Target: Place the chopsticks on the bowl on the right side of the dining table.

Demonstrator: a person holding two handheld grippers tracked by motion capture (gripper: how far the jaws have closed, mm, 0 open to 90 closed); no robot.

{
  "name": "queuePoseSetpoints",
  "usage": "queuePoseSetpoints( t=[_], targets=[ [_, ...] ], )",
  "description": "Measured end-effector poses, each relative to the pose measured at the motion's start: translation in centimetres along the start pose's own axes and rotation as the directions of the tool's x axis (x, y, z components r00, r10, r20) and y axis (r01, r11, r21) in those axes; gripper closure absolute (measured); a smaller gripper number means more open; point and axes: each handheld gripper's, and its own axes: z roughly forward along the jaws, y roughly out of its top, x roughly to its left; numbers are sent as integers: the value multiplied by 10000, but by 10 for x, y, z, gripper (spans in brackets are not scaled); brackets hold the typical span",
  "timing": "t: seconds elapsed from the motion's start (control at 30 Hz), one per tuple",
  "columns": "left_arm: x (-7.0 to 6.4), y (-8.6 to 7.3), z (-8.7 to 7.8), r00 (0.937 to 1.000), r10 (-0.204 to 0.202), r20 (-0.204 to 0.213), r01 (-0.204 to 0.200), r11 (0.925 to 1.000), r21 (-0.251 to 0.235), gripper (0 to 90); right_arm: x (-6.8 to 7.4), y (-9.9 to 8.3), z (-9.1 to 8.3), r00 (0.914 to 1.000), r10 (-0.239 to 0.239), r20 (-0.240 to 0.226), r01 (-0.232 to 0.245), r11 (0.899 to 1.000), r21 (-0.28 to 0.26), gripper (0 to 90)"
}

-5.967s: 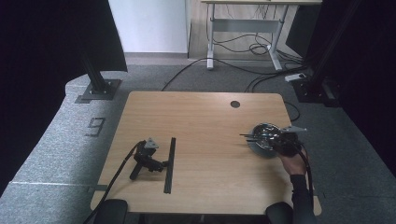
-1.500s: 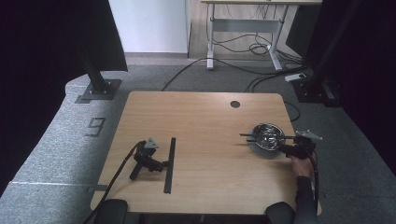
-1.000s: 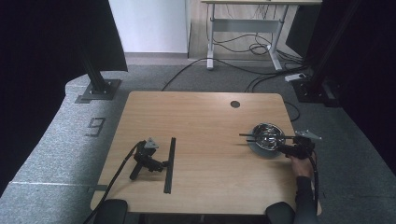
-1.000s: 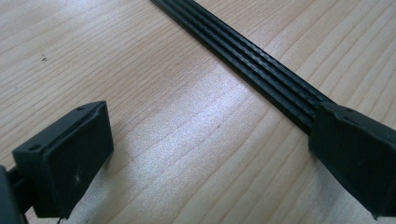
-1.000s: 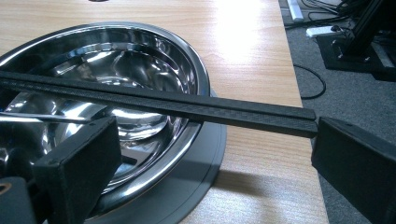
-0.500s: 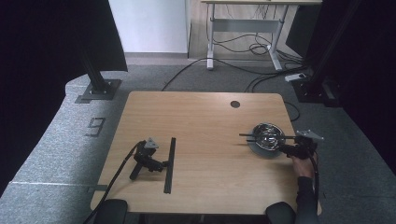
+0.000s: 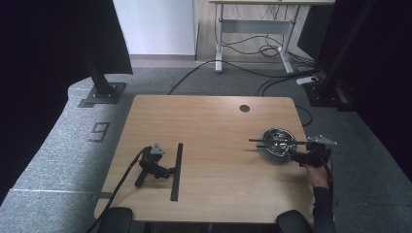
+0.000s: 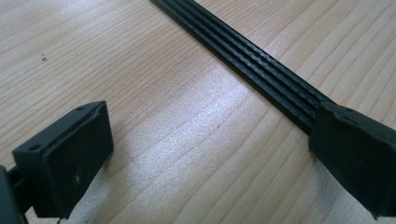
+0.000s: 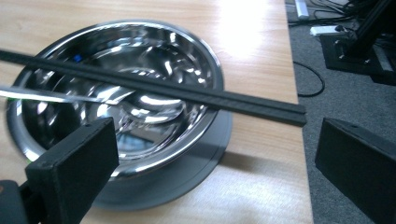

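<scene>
1. High view: the right gripper (image 7: pixel 297 156) is held in the person's hand (image 7: pixel 318 171) at the right edge of the wooden table (image 7: pixel 214 126), just beside the steel bowl (image 7: pixel 278 141), with its grey three-cornered plate above it
2. Right gripper view: its two black jaws stand wide apart and hold nothing; the left jaw is low in front of the bowl's near rim, the right jaw hangs out past the table edge over the grey carpet (image 9: pixel 355 93)
3. Whether the left jaw touches the bowl's rim cannot be told from these pictures
4. The steel bowl (image 9: pixel 116 93) sits on a flat grey disc (image 9: pixel 187 172) near the table's right edge
5. A black ribbed strip (image 9: pixel 187 95) lies across the top of the bowl, resting on its rim, its end reaching out past the right side of the bowl and the table edge
6. A thin shiny metal rod (image 9: pixel 56 95) lies in the bowl just below that strip
7. Left gripper (image 7: pixel 154 167) lies on the table at the left with no hand on it, its cable trailing off the near edge
8. Left gripper view: its jaws are spread wide, and the right jaw sits at or over a second ribbed black strip (image 8: pixel 247 60) lying flat on the wood; the gap between the jaws holds nothing
</scene>
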Motion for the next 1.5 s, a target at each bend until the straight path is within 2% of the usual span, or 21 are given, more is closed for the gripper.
queuePoseSetpoints(
  t=[0.2, 0.5, 0.83, 1.13, 1.5],
  targets=[
    [0, 0, 0, 10000, 0, -1, 0, 10000, 0, 0, 7, -2, -10, 9991, -411, -130, 412, 9991, 101, 0],
    [0, 0, 0, 10000, 3, -3, -3, 10000, 5, 0, 13, -7, -22, 9967, -732, -353, 739, 9971, 189, 0],
    [0, 0, 0, 10000, 1, -1, -1, 10000, 5, 0, 17, -15, -33, 9943, -797, -701, 820, 9962, 305, 0],
    [0, 0, 0, 10000, 3, 0, -3, 10000, 7, 0, 34, -16, -46, 9883, -1078, -1075, 1127, 9928, 409, 0],
    [0, 0, 0, 10000, 5, -1, -5, 10000, 5, 0, 58, -12, -56, 9754, -1468, -1647, 1573, 9862, 525, 0]
  ],
)
